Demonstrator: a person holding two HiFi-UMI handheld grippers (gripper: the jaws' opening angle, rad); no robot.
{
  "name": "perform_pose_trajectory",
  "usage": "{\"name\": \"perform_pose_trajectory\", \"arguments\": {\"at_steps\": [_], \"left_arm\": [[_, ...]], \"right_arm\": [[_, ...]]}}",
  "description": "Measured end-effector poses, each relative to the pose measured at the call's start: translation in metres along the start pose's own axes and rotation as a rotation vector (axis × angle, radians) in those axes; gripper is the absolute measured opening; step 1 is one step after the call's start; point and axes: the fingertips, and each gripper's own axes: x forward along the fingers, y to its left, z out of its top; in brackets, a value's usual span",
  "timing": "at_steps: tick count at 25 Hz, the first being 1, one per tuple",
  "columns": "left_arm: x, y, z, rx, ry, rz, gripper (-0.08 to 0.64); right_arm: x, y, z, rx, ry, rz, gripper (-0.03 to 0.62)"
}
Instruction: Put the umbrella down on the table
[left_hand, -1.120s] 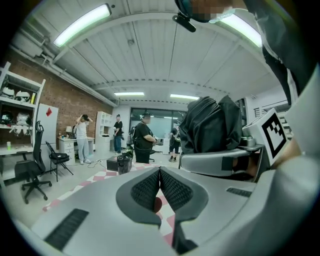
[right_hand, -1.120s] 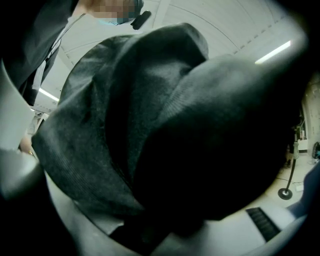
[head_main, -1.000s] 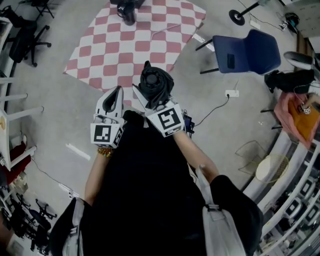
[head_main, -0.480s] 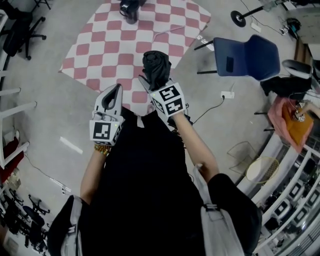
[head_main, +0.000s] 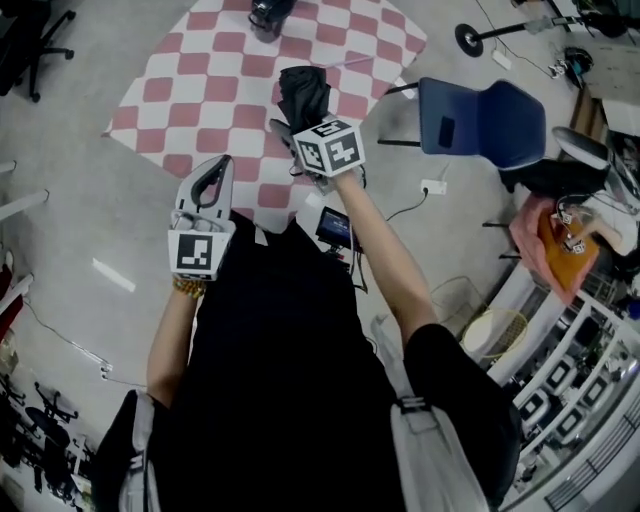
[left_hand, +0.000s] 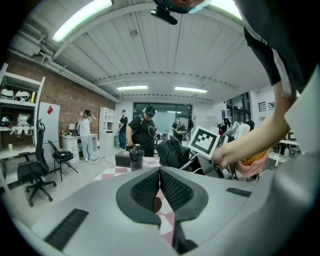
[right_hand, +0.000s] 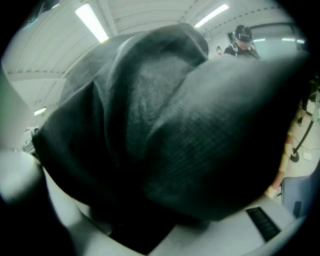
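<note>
Right gripper (head_main: 296, 128) is clamped on the folded black umbrella (head_main: 304, 90), which bulges out past its jaws above the near edge of the checkered table (head_main: 190, 70), while the left gripper (head_main: 212, 172) waits alongside, jaws together, empty.

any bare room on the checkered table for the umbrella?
Yes: in the head view the checkered table is bare left of the umbrella, out to its left corner. Crowded only at the far edge, where a black canister stands.
</note>
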Motion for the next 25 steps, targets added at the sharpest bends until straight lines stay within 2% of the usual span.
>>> {"name": "perform_pose_trajectory", "arguments": {"at_steps": [3, 12, 18, 25], "left_arm": [[0.005, 0.014, -0.003, -0.018, 0.002, 0.005, 0.015], [0.023, 0.043, -0.013, -0.051, 0.016, 0.019, 0.014], [0.021, 0.058, -0.008, -0.065, 0.023, 0.022, 0.015], [0.020, 0.077, -0.019, -0.105, 0.068, 0.044, 0.014]], "right_arm": [[0.018, -0.017, 0.012, 0.047, 0.024, -0.002, 0.186], [0.056, -0.047, 0.039, 0.003, 0.071, -0.052, 0.186], [0.075, -0.043, 0.055, -0.024, 0.111, -0.059, 0.186], [0.113, -0.055, 0.040, 0.017, 0.219, -0.060, 0.187]]}}
